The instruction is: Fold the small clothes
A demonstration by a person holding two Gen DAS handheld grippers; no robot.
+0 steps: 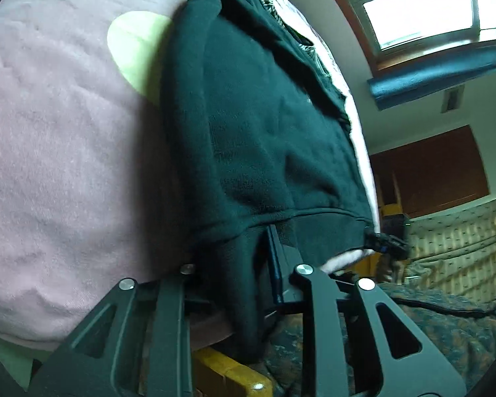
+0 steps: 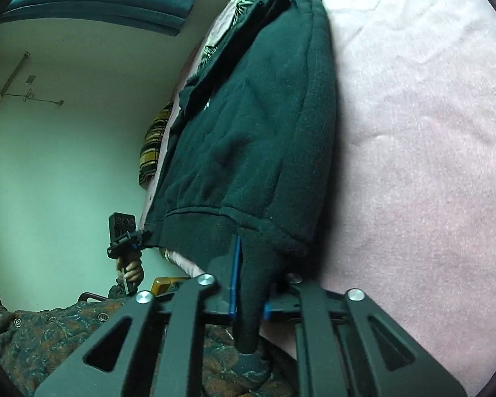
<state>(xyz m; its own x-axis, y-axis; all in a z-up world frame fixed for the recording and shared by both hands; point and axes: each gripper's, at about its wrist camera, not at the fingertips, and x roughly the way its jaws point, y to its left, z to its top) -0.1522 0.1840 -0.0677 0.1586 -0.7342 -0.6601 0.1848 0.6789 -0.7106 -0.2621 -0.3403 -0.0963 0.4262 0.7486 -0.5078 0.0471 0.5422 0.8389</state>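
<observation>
While both grippers pinch the hem of the dark green sweatshirt point(image 1: 264, 125) lying on the pink blanket point(image 1: 56, 165), the left gripper point(image 1: 258, 264) and right gripper point(image 2: 248, 274) have their jaws clenched on cloth. Carrying both corners level and taut should, I judge, give a straight fold.

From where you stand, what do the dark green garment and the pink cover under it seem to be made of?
Dark green garment: likely thick cotton fleece, matte and fuzzy, with a ribbed knit hem. Pink cover: a soft, napped cloth, perhaps flannel or fleece; its surface looks pilled and faintly wrinkled.
</observation>
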